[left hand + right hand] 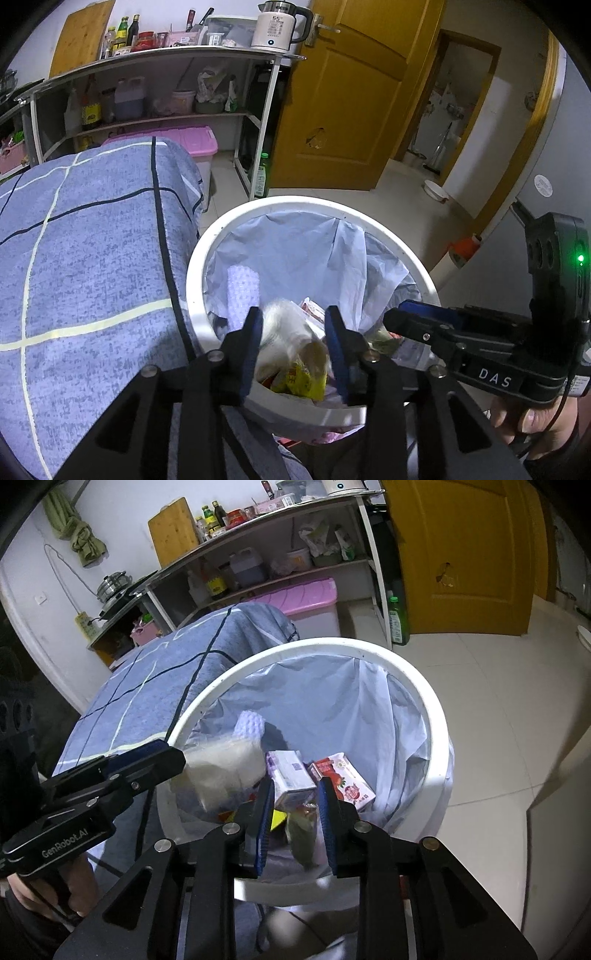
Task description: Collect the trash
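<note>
Hovering over white trash bin: left gripper, jaws apart, holding nothing; blurred crumpled plastic bag between and beyond fingers, inside bin's blue liner. Right gripper enters from right. Blue checked cloth left of bin.

Right wrist view: right gripper parted, empty, above bin rim. Purple carton and red carton beyond fingertips. Left gripper at left, blurred bag just off its tip.

Both grippers: left gripper, right gripper; black frames, blue finger pads, silver screws; "DAS", "GenRobot.AI" labels.
</note>
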### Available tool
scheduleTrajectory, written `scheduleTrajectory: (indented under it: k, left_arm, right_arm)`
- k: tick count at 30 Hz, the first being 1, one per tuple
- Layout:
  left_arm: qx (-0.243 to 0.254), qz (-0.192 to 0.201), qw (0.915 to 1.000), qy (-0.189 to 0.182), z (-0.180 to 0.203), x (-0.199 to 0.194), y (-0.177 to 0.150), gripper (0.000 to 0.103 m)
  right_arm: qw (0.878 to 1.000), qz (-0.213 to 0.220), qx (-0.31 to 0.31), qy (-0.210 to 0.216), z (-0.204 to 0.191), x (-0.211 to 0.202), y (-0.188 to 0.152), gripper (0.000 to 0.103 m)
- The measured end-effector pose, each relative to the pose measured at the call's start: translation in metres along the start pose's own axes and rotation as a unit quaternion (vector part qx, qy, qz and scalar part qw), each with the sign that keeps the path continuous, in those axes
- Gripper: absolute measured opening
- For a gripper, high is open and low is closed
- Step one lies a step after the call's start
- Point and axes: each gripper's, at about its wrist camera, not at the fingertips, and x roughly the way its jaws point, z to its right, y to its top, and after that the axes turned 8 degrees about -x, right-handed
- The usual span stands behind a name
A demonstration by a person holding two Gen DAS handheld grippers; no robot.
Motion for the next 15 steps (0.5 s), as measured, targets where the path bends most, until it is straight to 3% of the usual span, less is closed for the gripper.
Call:
scheduleTrajectory:
  k: [4,15]
  left_arm:
    - [-0.003,0.0,1.0,-0.001,-0.001,0.0,0.002,0.042]
    - [-0.004,0.017,0.9998,-0.006,-0.001,-0.023,-0.005,0.042]
  right_arm:
    - [1.0,0.003,-0.001,-0.001,-0.002,-0.002,0.0,0.037]
    - [1.0,0.025,-0.015,-0.002,-0.017,-0.024,-0.003,0.037]
